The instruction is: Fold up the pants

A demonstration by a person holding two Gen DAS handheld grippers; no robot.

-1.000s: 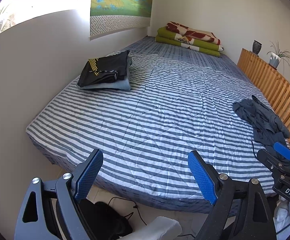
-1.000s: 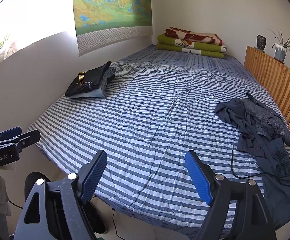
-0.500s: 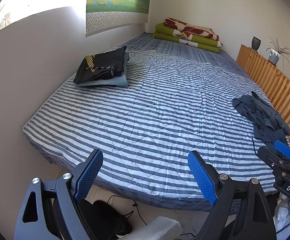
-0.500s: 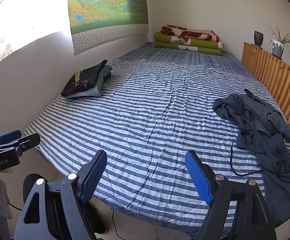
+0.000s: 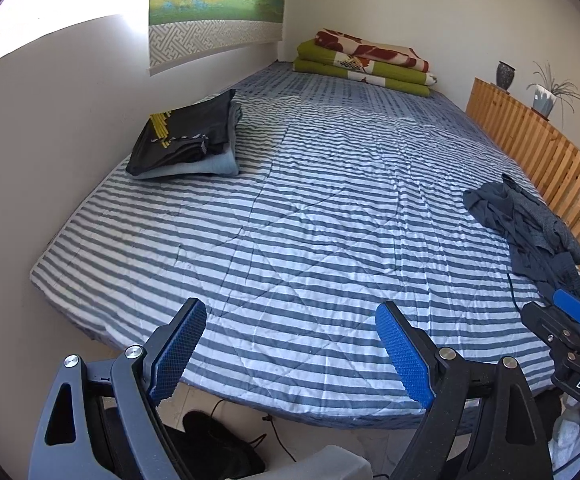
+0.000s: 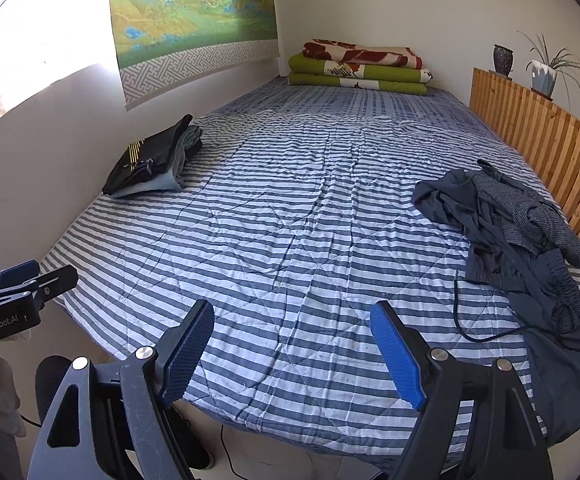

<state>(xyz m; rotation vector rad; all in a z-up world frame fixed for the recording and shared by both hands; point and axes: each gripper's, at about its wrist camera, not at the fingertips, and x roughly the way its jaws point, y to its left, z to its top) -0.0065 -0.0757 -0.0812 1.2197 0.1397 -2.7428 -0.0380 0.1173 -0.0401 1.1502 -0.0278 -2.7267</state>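
A crumpled heap of dark grey-blue pants (image 6: pixel 509 236) lies on the right side of the striped bed (image 6: pixel 290 240), by the wooden slat rail; in the left wrist view the same heap (image 5: pixel 529 224) sits far right. A black cord (image 6: pixel 473 320) trails from it. A stack of folded garments (image 5: pixel 188 140) rests at the left by the wall, also seen as the folded stack (image 6: pixel 154 160). My left gripper (image 5: pixel 290 348) hangs open over the bed's near edge, holding nothing. My right gripper (image 6: pixel 293 352) is open too, well short of the heap.
Folded green and red blankets (image 6: pixel 357 68) lie at the bed's far end. A wooden slat rail (image 6: pixel 537 148) with a vase and a potted plant (image 6: pixel 545 72) borders the right side. White wall on the left. Dark objects and cables (image 5: pixel 218 440) lie on the floor below.
Both grippers have drifted slightly forward and to the right along the bed's near edge; the views have shifted a little. Both stay open and nothing on the bed has moved.
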